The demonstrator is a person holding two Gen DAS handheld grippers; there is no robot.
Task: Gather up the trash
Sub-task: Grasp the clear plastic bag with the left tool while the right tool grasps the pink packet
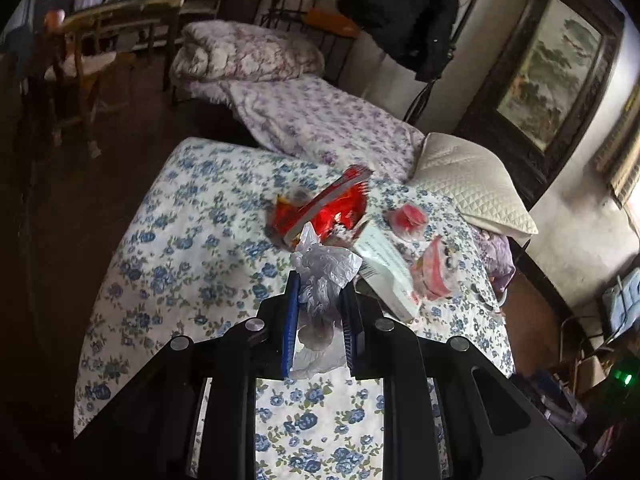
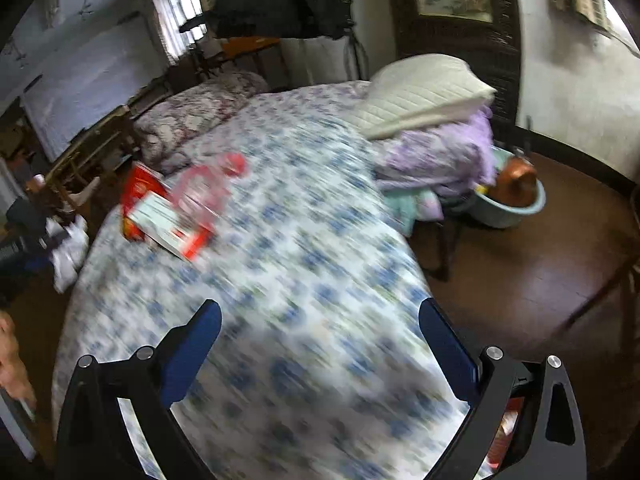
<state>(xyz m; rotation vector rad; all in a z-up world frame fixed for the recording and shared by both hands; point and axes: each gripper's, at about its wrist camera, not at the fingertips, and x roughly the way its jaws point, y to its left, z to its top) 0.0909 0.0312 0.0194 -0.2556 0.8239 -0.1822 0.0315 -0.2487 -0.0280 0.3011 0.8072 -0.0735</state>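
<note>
Left gripper [image 1: 319, 280] pinches my white plastic bag [image 1: 326, 268]; right gripper [image 2: 320, 308] gapes wide, nearest trash box [image 2: 170, 226] at ten o'clock.

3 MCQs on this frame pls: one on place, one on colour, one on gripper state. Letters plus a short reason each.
1. Where does the trash lie?
A. on the floor
B. on the floral bedspread
C. in the blue basin

2. What colour is the big crinkled snack wrapper?
A. red
B. green
C. black

3. How is the left gripper?
A. open and empty
B. shut on the white plastic bag
C. out of view

Answers:
B: the wrapper and white box rest on the floral bedspread.
A: the snack wrapper is shiny red.
B: the left gripper pinches the white plastic bag; the right gripper gapes empty.
</note>
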